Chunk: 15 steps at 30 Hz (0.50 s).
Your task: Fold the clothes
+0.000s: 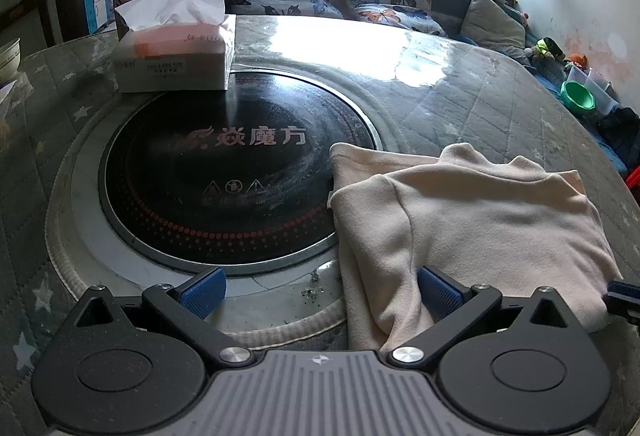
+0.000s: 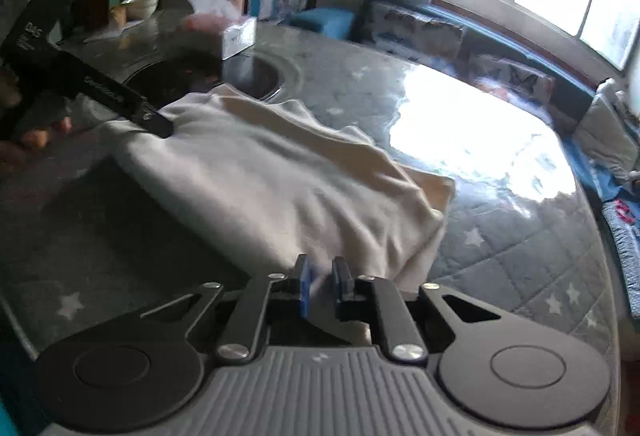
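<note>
Round table [image 1: 460, 96] under quilted star-print cover; on it: inset black cooktop [image 1: 236, 172], tissue box [image 1: 176, 52], folded cream garment [image 1: 472, 220].

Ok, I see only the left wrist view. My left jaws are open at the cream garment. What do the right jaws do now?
Observer: The right gripper has its jaws almost closed, pinching the near edge of the cream garment.
Operator: And does my left gripper touch the cloth?
Observer: Seen from the right wrist view, one finger of the left gripper appears to rest on the garment's corner, near the black cooktop.
</note>
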Each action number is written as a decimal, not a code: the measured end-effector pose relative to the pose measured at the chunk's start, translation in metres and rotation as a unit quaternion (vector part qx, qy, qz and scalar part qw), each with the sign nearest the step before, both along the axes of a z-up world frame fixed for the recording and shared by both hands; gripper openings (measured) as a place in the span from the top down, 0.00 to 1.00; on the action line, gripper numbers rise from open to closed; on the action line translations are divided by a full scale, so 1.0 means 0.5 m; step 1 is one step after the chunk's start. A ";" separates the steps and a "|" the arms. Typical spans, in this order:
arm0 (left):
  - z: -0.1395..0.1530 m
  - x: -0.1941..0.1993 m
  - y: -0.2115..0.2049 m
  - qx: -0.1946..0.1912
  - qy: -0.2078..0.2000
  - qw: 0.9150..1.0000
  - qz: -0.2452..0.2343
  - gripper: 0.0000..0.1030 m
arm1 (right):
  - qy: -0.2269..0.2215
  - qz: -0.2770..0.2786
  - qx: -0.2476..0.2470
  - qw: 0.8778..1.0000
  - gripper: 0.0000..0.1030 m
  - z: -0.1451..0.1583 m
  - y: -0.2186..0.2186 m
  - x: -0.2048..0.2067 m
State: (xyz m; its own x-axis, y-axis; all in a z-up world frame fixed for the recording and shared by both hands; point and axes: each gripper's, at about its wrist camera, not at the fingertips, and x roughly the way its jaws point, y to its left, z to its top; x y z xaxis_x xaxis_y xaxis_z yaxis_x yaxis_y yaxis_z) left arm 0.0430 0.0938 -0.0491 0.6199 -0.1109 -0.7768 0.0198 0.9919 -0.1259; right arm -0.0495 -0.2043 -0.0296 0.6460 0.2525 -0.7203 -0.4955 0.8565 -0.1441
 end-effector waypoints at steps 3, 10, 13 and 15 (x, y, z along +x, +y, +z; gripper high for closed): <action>0.001 0.001 -0.002 0.003 0.000 1.000 -0.001 0.00 | -0.002 -0.005 -0.002 1.000 0.90 0.017 -0.001 0.001; 0.000 0.002 0.000 0.000 0.001 1.000 0.000 0.00 | 0.002 0.014 -0.005 1.000 0.90 0.003 0.019 -0.004; 0.007 0.001 0.000 0.000 0.005 1.000 0.000 0.00 | 0.005 0.018 0.001 1.000 0.90 0.026 0.026 0.002; 0.014 -0.003 0.001 0.000 0.003 1.000 0.004 0.00 | 0.004 0.034 0.018 0.999 0.90 0.038 0.041 0.009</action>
State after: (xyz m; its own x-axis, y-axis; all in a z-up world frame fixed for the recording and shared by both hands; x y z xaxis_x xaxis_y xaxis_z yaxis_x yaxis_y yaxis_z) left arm 0.0416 0.0945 -0.0421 0.6161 -0.1054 -0.7806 0.0104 0.9920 -0.1257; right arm -0.0450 -0.1837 -0.0104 0.6215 0.3214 -0.7144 -0.5529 0.8260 -0.1094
